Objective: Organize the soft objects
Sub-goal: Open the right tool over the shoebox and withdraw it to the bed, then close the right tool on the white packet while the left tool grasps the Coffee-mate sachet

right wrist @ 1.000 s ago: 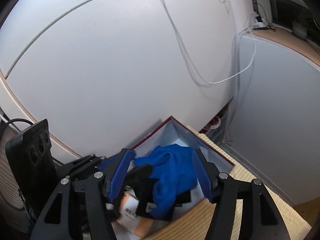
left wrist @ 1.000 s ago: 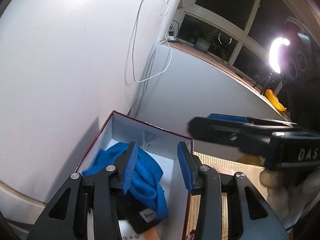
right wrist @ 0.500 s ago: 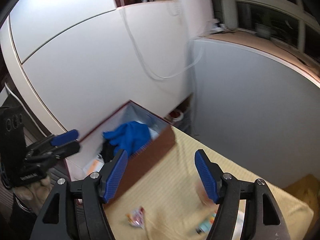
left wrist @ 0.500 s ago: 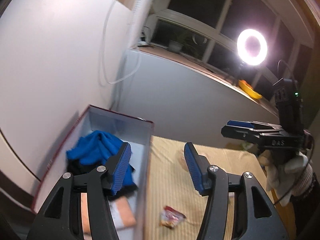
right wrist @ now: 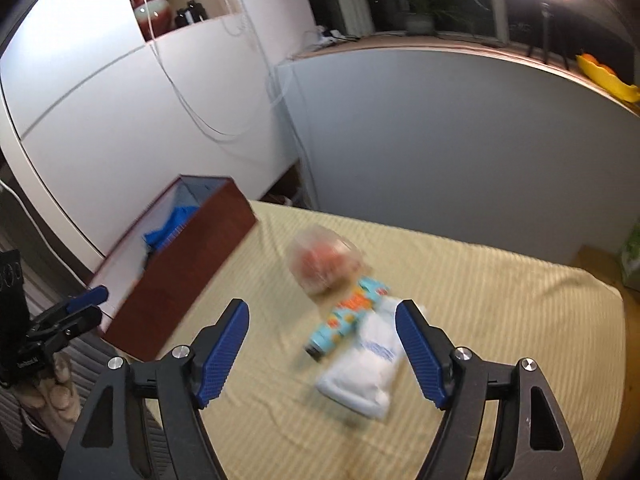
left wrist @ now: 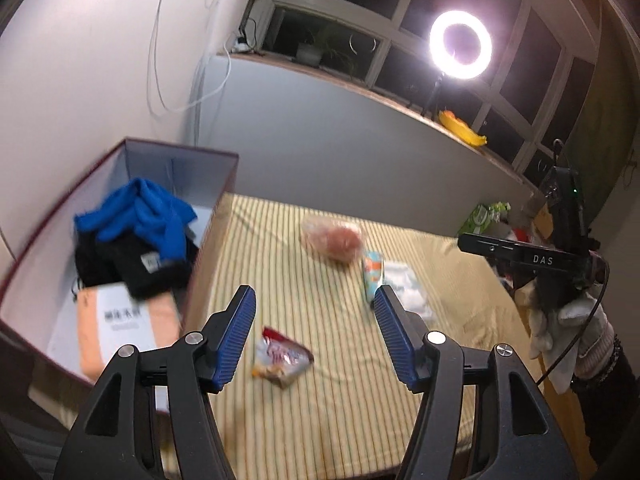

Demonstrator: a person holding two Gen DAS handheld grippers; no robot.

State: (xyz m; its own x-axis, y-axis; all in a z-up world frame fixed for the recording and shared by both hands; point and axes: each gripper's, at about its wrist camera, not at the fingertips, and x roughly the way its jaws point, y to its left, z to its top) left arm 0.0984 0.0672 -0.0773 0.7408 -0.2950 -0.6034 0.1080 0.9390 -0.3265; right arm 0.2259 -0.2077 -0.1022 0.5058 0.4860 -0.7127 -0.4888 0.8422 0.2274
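Note:
An open red-brown box (left wrist: 176,160) at the left of the striped yellow bedding (left wrist: 320,420) holds a blue cloth (left wrist: 136,216), a black cloth (left wrist: 132,268) and an orange pack (left wrist: 120,328). My left gripper (left wrist: 314,300) hovers over a small snack packet (left wrist: 280,360), jaws opening, nothing between the pads. My right gripper (right wrist: 322,312) hangs above a teal packet (right wrist: 348,312) and a white pack (right wrist: 368,364), jaws opening too, gripping nothing. A clear bag with reddish contents (right wrist: 324,264) lies just beyond. The box (right wrist: 192,264) stands to the left.
A ring light (left wrist: 460,50) glares from the window sill at the back. Cables hang down the white wall. A green bag (left wrist: 484,216) sits past the bed's far right corner. A gloved hand (left wrist: 560,320) carries the right gripper (left wrist: 464,242).
Both grippers swung away from above the box to over the bedding, and their jaws spread wider. The blue cloth stays in the box.

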